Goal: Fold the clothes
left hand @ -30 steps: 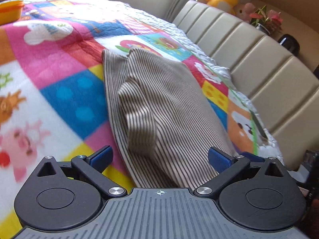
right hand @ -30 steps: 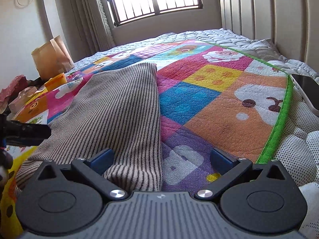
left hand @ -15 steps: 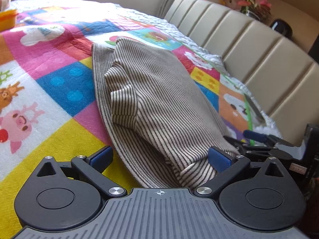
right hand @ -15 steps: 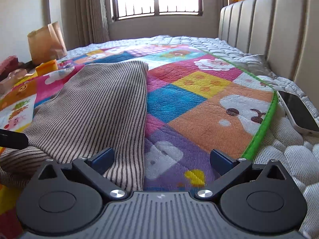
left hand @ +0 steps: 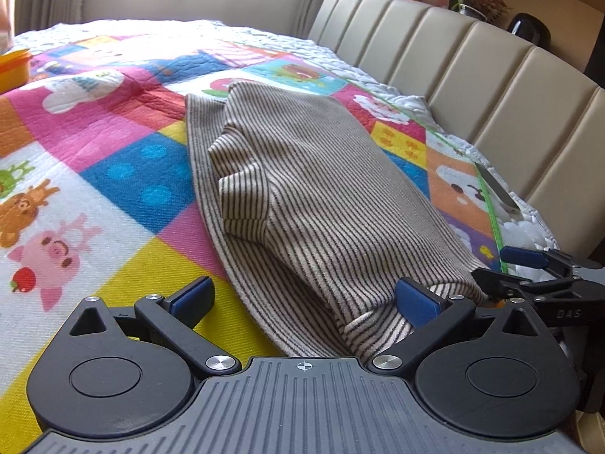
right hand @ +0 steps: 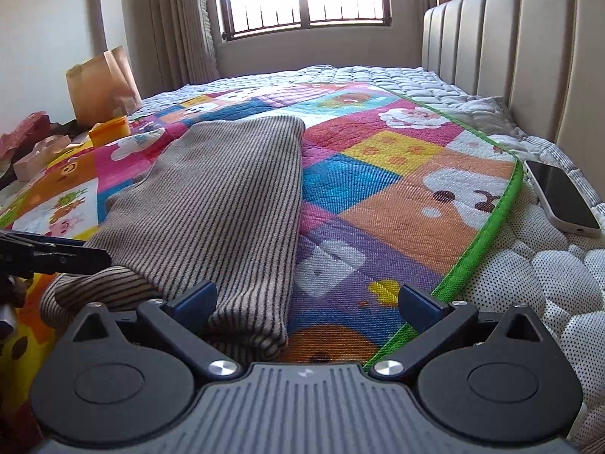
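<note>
Left hand-held gripper (left hand: 304,297): jaws spread wide, nothing between the pads; the near hem of the garment lies across the gap, the right pad touching or just over the cloth.
Right hand-held gripper (right hand: 308,299): jaws spread wide, empty; near right corner of the garment sits just ahead of its left pad, bare play mat ahead of the other.
Striped garment (left hand: 314,189): brown-and-cream striped knit, lying on the play mat on the bed, long axis running away from both cameras. One side already turned in over the body; a folded sleeve (left hand: 245,185) rests on top at the left.
Near hem (right hand: 94,291): bunched and rolled at the left corner, not flat.
Far end (right hand: 249,128): lies fairly smooth, edge rounded.
Play mat (right hand: 397,147): bright cartoon patchwork, green border at the right.
Phone (right hand: 559,196): on the quilt beyond the mat's green border, well apart from the garment.
Headboard (left hand: 472,72): padded, beige, at the right.
Progress, judged: lengthwise folding looks done or nearly so; cross fold, near hem to far end, not yet made.
Left to do, judged: flatten the bunched corner, grip both near corners, carry them forward.
</note>
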The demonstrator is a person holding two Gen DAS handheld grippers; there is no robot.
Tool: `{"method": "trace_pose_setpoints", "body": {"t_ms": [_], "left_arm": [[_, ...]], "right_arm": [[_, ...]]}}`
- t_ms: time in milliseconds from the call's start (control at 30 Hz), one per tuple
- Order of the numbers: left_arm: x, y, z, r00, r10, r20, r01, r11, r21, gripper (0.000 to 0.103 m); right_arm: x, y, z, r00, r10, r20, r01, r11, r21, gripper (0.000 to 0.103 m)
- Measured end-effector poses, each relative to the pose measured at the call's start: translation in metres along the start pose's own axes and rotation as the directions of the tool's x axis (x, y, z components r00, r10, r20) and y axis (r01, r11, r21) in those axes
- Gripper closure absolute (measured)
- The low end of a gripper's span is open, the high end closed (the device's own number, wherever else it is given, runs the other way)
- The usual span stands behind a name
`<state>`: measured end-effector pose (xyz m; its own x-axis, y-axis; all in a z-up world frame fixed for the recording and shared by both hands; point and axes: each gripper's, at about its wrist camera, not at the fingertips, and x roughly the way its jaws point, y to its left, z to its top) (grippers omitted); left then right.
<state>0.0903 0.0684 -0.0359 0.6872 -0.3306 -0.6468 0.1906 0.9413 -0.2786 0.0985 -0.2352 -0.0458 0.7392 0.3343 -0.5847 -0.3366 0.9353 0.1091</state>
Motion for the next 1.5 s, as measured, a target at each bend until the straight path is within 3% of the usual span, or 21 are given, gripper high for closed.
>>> {"method": "trace_pose_setpoints", "body": {"t_ms": [200, 300, 367, 533, 633, 667, 733, 800, 867, 967, 1133, 1233, 1400, 1500], "left_arm": [[-0.004, -0.002, -0.002, 1.0, 0.027, 0.001, -0.027, 1.0, -0.006, 0.0], [-0.004, -0.002, -0.004, 1.0, 0.03, 0.005, -0.03, 1.0, -0.008, 0.0], [-0.005, -0.002, -0.005, 1.0, 0.031, 0.003, -0.031, 1.0, -0.002, 0.0], [-0.01, 0.003, -0.009, 0.999, 0.034, 0.001, -0.034, 0.999, 0.011, 0.0], [-0.015, 0.006, -0.01, 0.999, 0.045, 0.003, -0.045, 0.999, 0.009, 0.0], [-0.017, 0.006, -0.011, 0.999, 0.052, 0.004, -0.052, 0.999, 0.009, 0.0], [-0.022, 0.008, -0.012, 0.998, 0.065, 0.007, -0.065, 0.998, 0.006, 0.0], [-0.028, 0.014, -0.012, 0.998, 0.067, 0.008, -0.067, 0.998, -0.012, 0.0], [-0.033, 0.02, -0.013, 0.997, 0.076, 0.011, -0.076, 0.997, -0.033, 0.0], [-0.039, 0.029, -0.013, 0.994, 0.11, 0.014, -0.109, 0.992, -0.062, 0.0], [-0.051, 0.042, -0.013, 0.991, 0.13, 0.02, -0.128, 0.987, -0.098, 0.0], [-0.057, 0.041, -0.013, 0.993, 0.113, 0.021, -0.111, 0.99, -0.084, 0.0], [-0.06, 0.032, -0.017, 1.0, 0.018, 0.015, -0.018, 1.0, -0.016, 0.0], [-0.058, 0.023, -0.021, 0.999, -0.042, 0.005, 0.042, 0.999, 0.028, 0.0]], "right_arm": [[-0.011, -0.006, 0.026, 0.993, 0.001, 0.116, 0.002, 1.0, -0.024, 0.0], [0.012, -0.007, 0.027, 0.997, -0.052, 0.063, 0.056, 0.997, -0.058, 0.0], [0.034, -0.006, 0.015, 0.994, -0.109, -0.017, 0.107, 0.988, -0.113, 0.0], [0.025, -0.01, 0.0, 0.996, -0.094, -0.009, 0.093, 0.993, -0.069, 0.0], [0.015, -0.004, 0.002, 0.997, -0.076, 0.007, 0.076, 0.991, -0.106, 0.001], [0.01, -0.001, 0.004, 0.998, -0.063, 0.021, 0.065, 0.989, -0.129, 0.002], [0.0, 0.007, 0.008, 0.998, -0.036, 0.048, 0.044, 0.983, -0.177, 0.021], [-0.009, 0.016, 0.012, 0.997, 0.012, 0.071, 0.005, 0.973, -0.231, 0.024], [-0.018, 0.034, 0.013, 0.99, 0.125, 0.071, -0.097, 0.945, -0.313, 0.024], [-0.019, 0.064, 0.007, 0.964, 0.265, 0.014, -0.232, 0.867, -0.442, 0.022], [-0.003, 0.102, -0.014, 0.967, 0.253, -0.022, -0.216, 0.772, -0.598, 0.014], [0.003, 0.104, -0.013, 0.971, 0.24, -0.023, -0.208, 0.785, -0.584, 0.013], [0.015, 0.068, 0.017, 0.954, 0.29, -0.071, -0.298, 0.918, -0.261, 0.013], [0.024, 0.05, 0.024, 0.943, 0.322, -0.088, -0.33, 0.937, -0.115, 0.013]]}}
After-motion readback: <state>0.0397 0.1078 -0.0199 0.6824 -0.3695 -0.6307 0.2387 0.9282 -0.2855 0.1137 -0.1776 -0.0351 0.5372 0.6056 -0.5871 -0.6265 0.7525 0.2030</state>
